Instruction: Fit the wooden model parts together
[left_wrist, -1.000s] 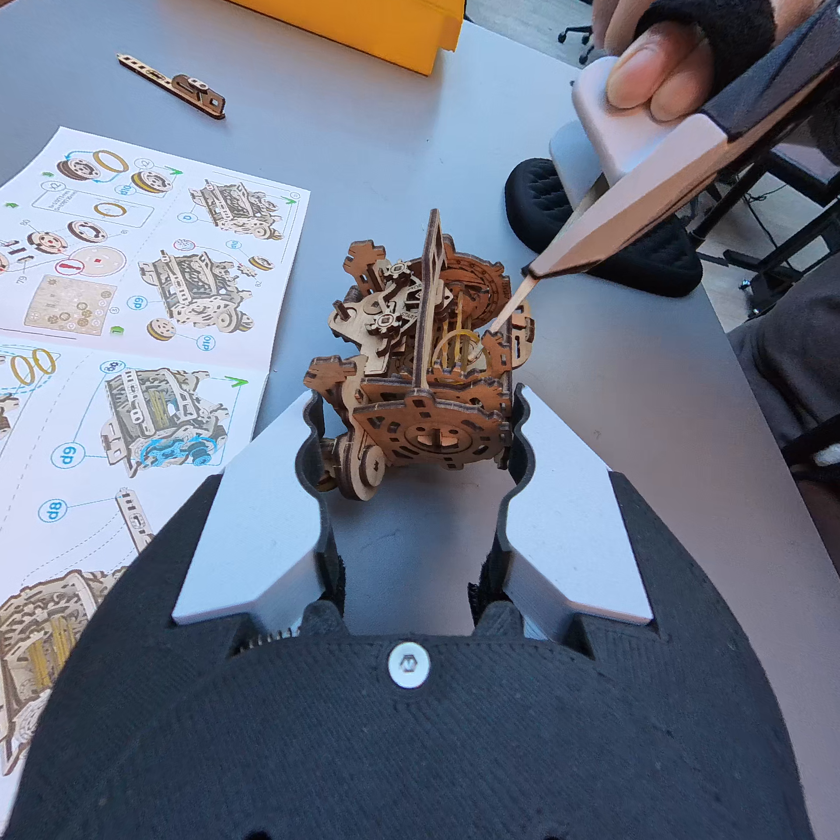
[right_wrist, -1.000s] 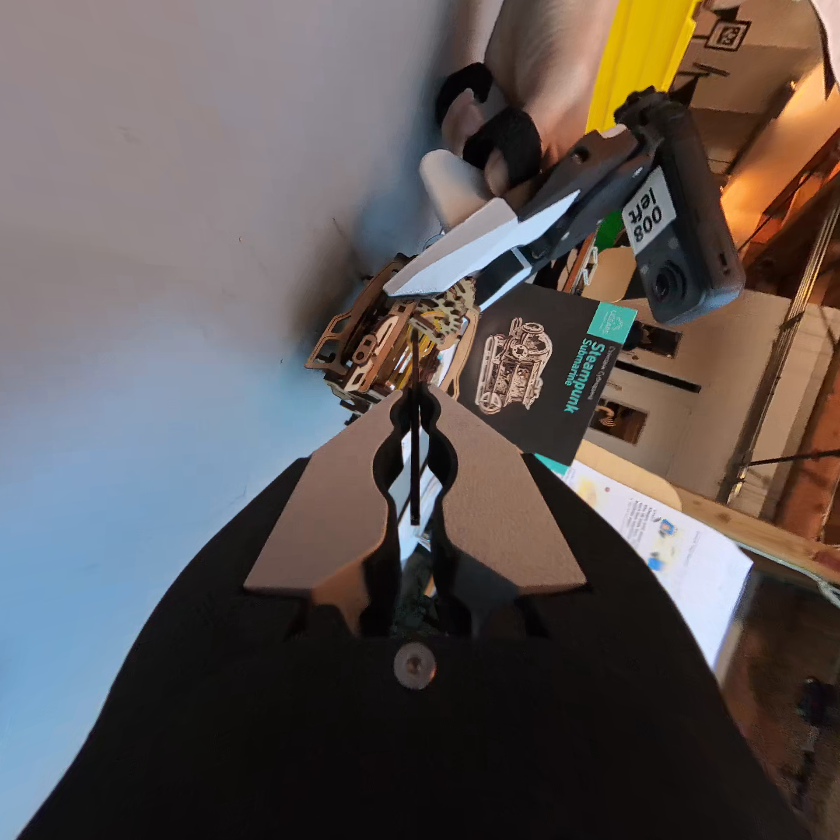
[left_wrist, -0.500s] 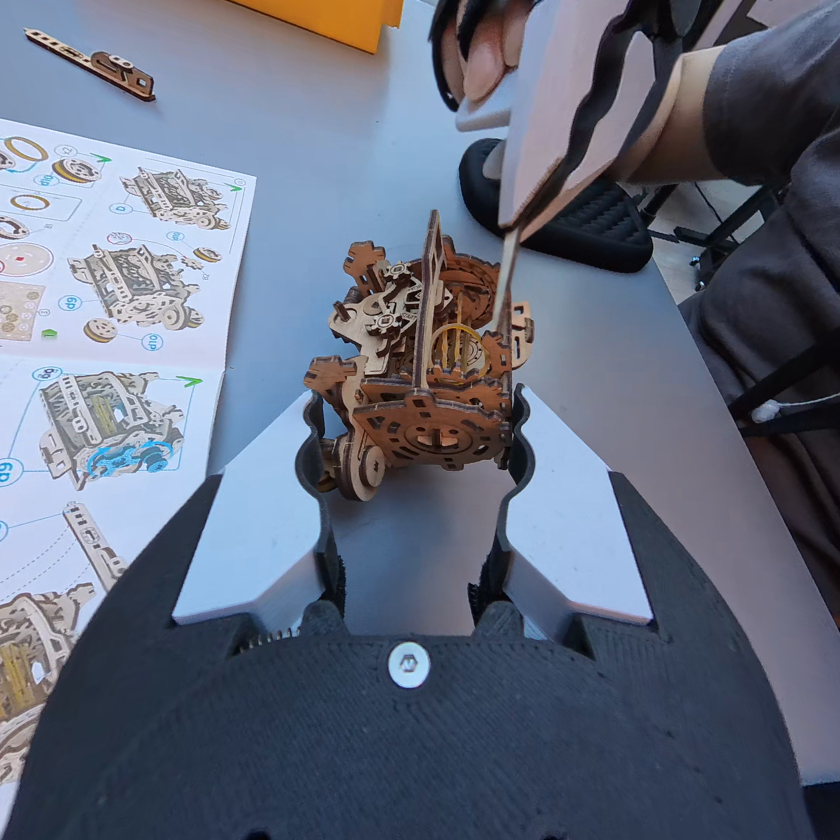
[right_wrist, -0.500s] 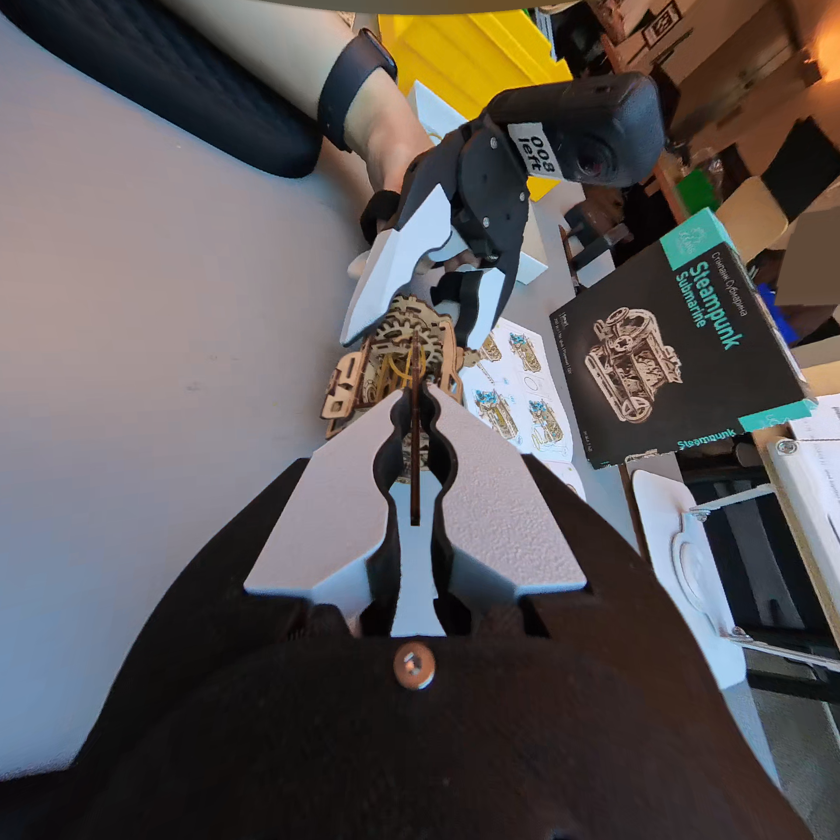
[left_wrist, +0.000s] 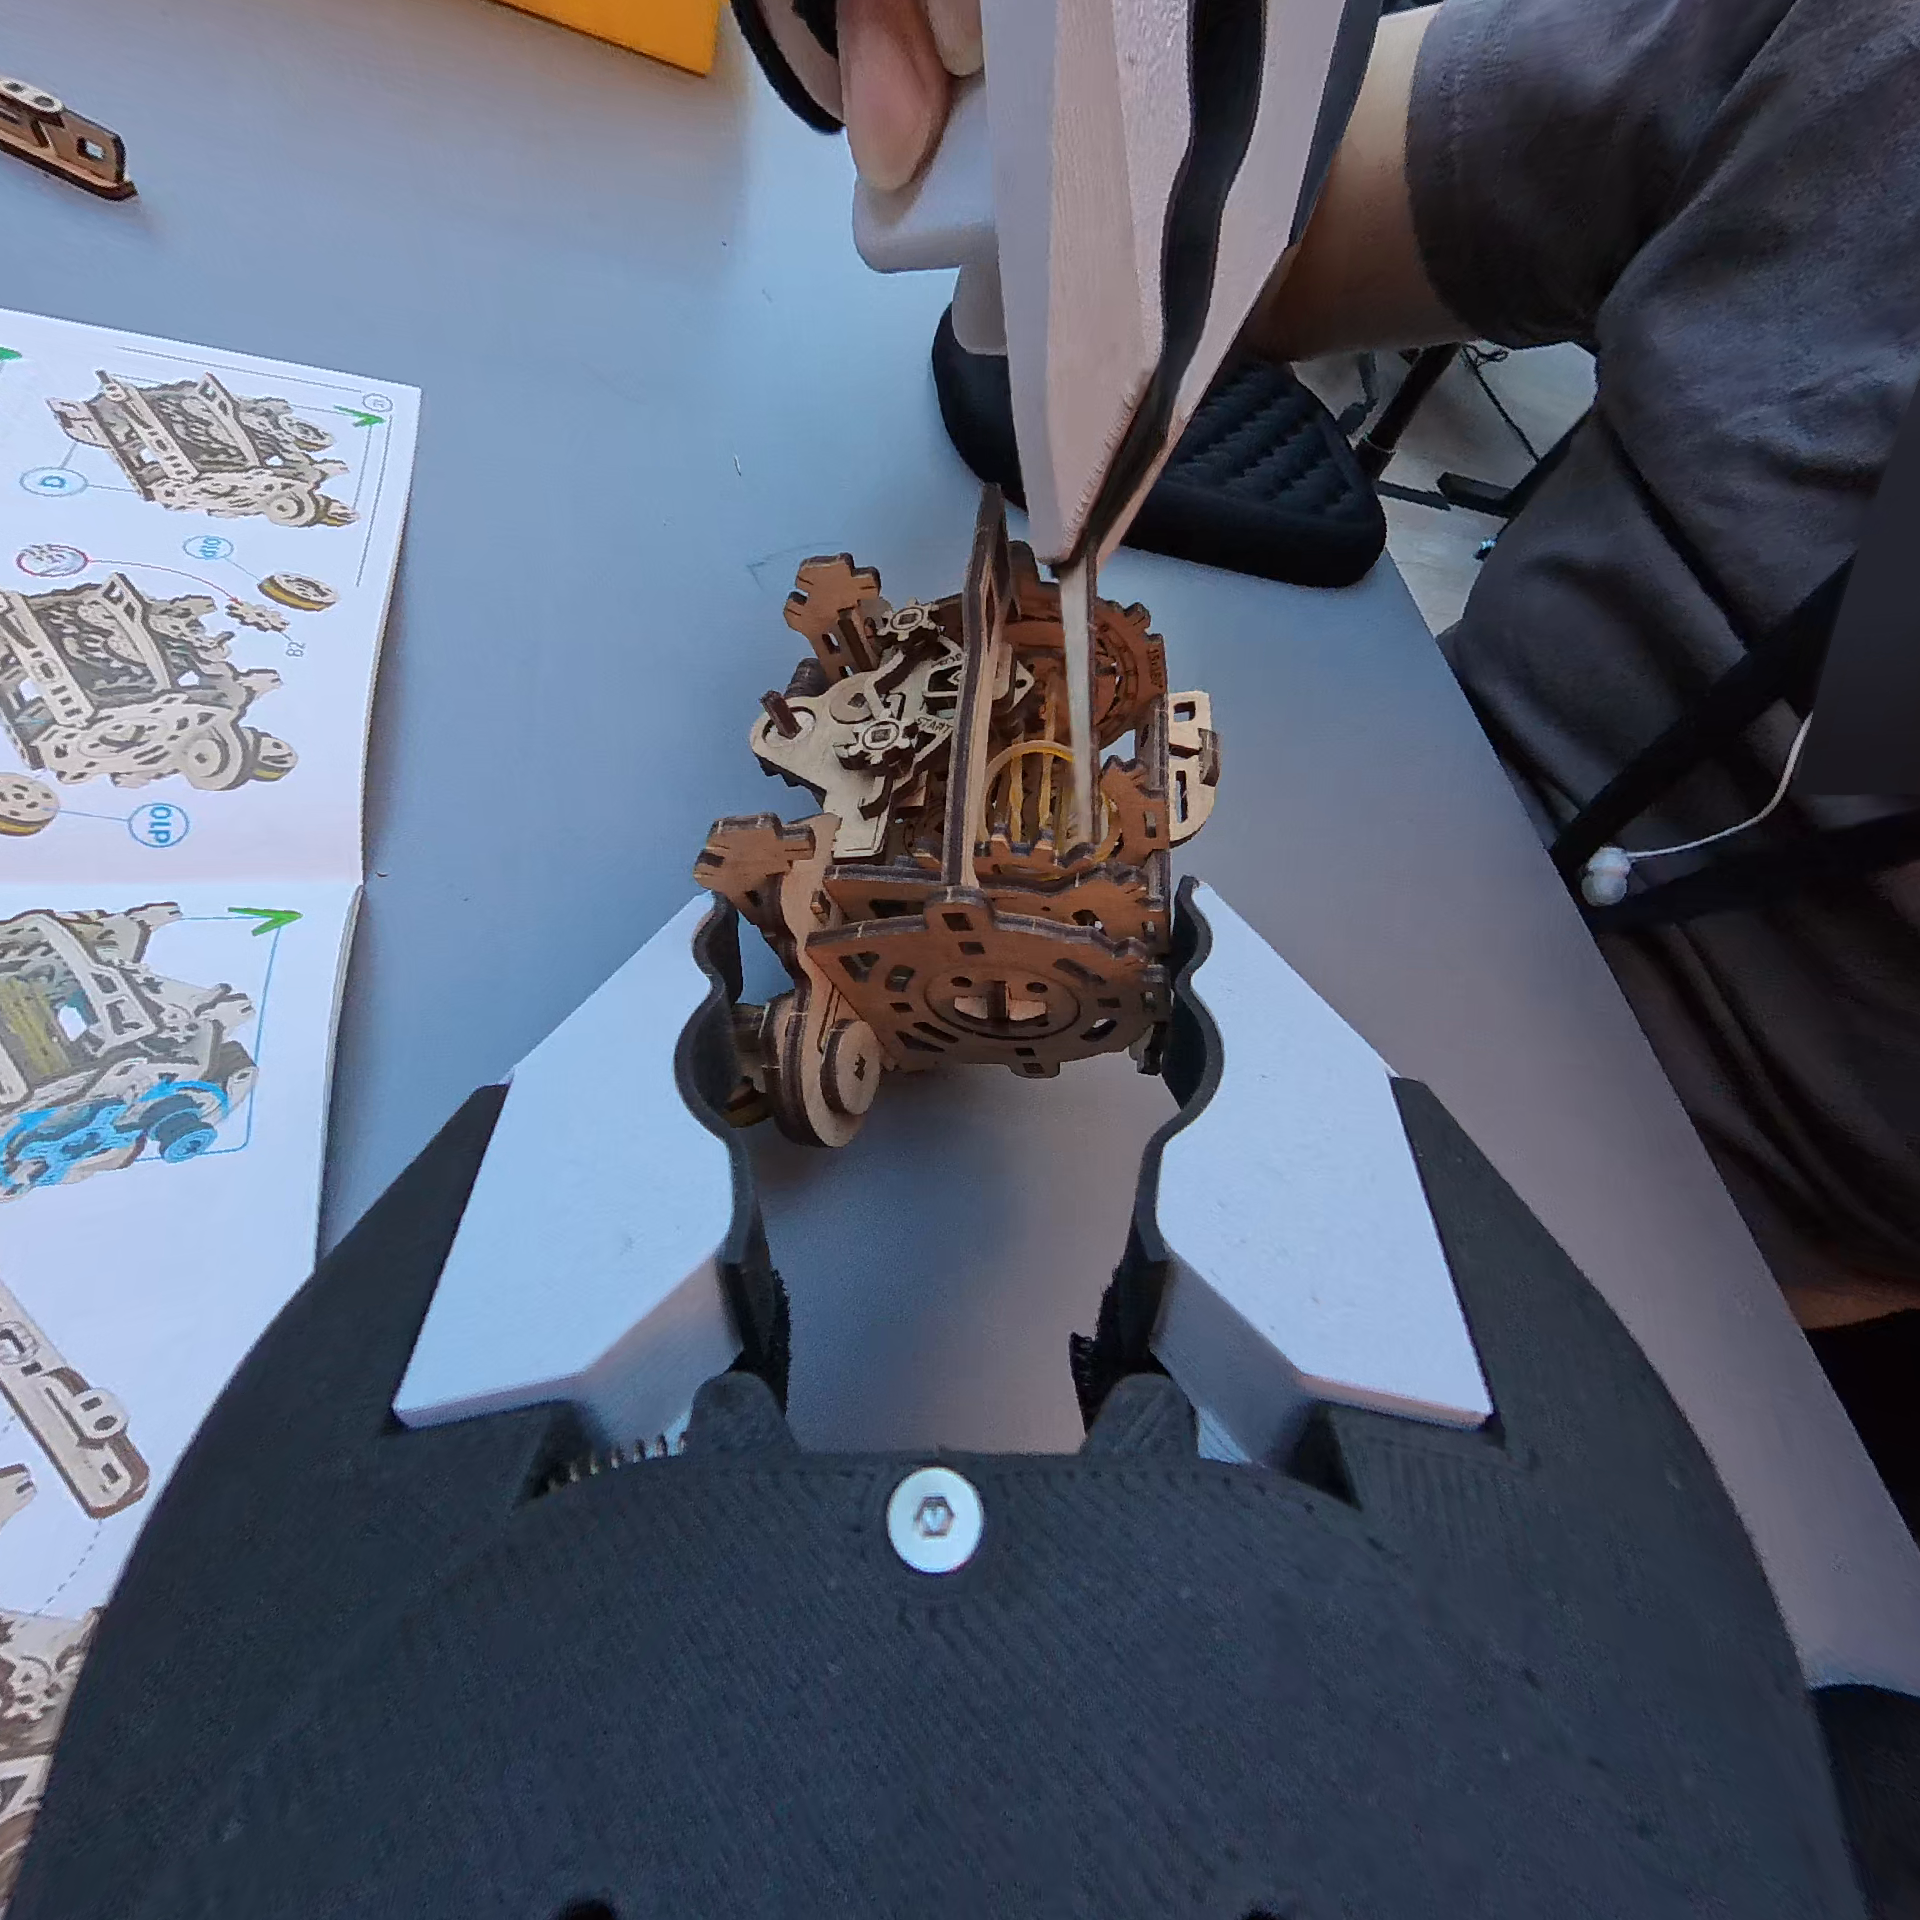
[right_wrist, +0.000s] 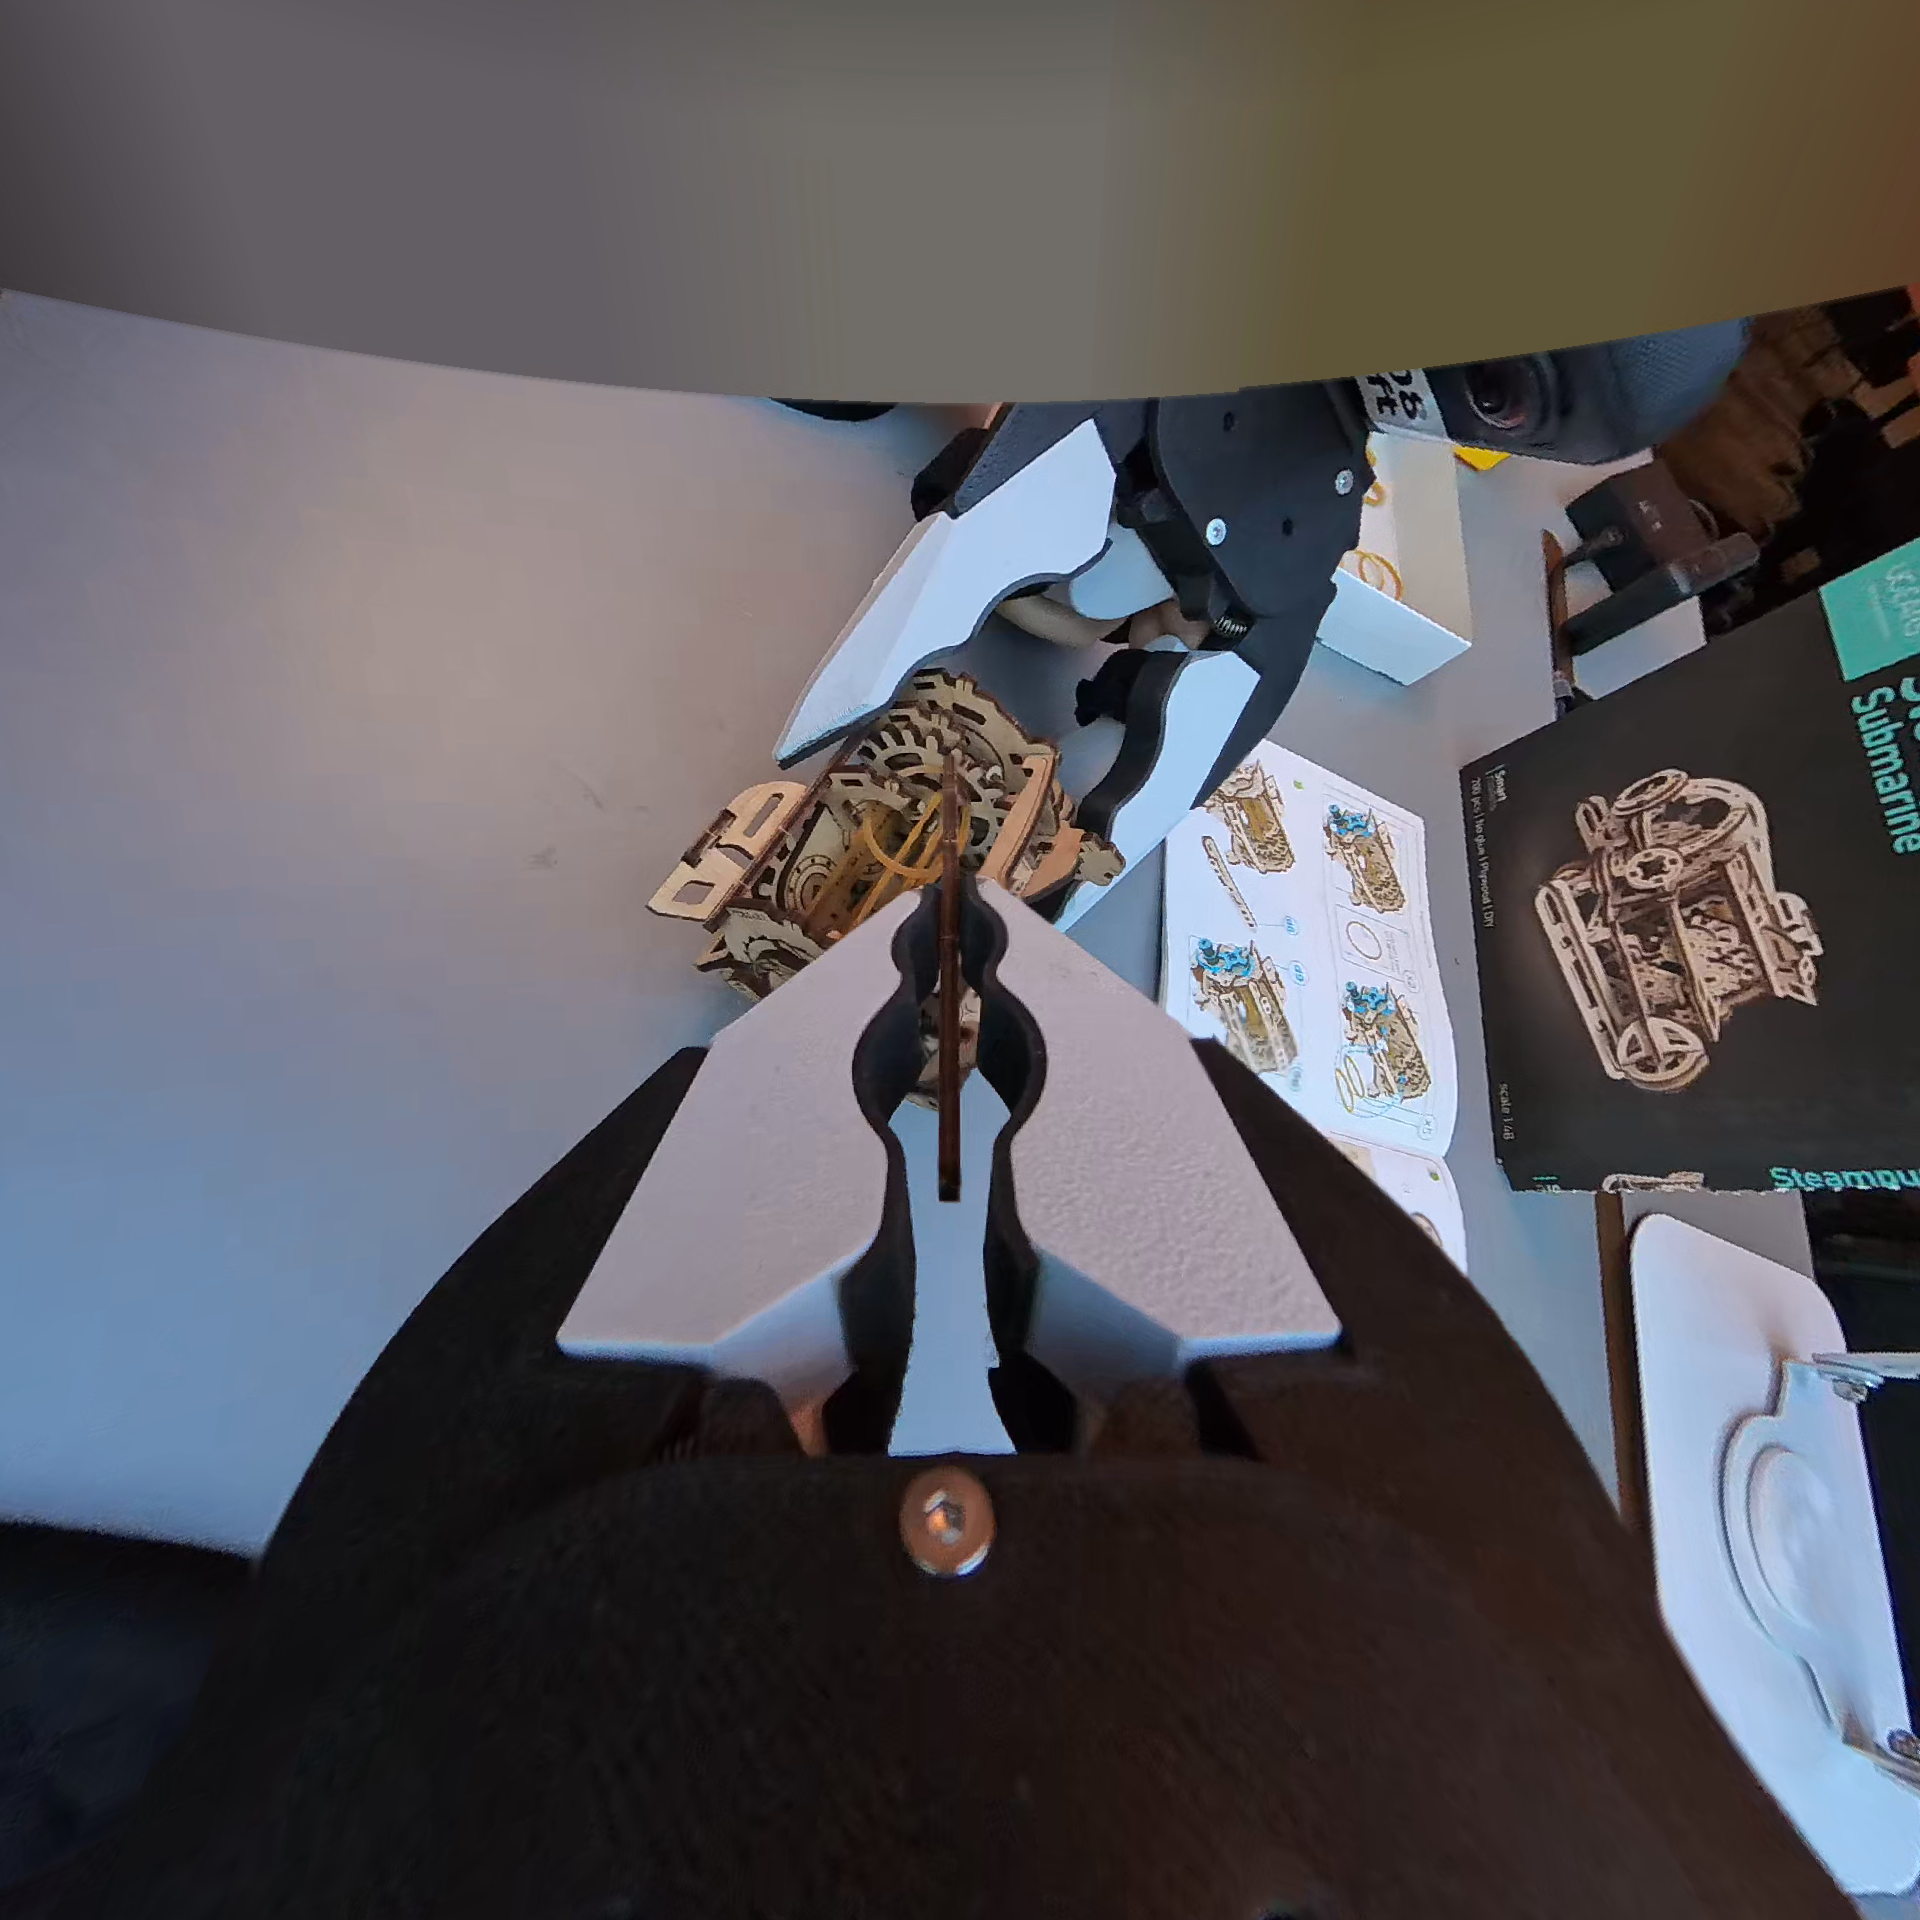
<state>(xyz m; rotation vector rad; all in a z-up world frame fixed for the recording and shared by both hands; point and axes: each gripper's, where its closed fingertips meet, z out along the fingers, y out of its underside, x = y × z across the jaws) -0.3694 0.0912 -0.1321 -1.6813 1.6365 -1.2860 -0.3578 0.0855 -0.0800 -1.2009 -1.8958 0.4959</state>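
Note:
A partly built wooden model (left_wrist: 966, 831) with gears and a yellow rubber band stands on the grey table (left_wrist: 571, 416). My left gripper (left_wrist: 951, 935) is shut on the model, one finger on each side of its near end. My right gripper (left_wrist: 1070, 551) comes down from above, shut on a thin wooden strip (left_wrist: 1081, 707) whose lower end reaches into the model by the rubber band. In the right wrist view my right gripper (right_wrist: 945, 894) pinches the strip (right_wrist: 948, 1039) edge-on. The model (right_wrist: 831, 862) lies beyond it between the left gripper's fingers (right_wrist: 883, 644).
An open instruction booklet (left_wrist: 156, 727) lies left of the model. A loose wooden part (left_wrist: 62, 156) and a yellow box (left_wrist: 623, 31) are farther back. A black pad (left_wrist: 1247, 478) lies behind the model. A black product box (right_wrist: 1683, 883) and white tray (right_wrist: 1766, 1507) stand nearby. My right fingertips sit around 6 cm from my left ones.
My right gripper has swung from slanting in at the right to pointing straight down over the model, and the strip now stands upright inside it. The left gripper keeps its hold.

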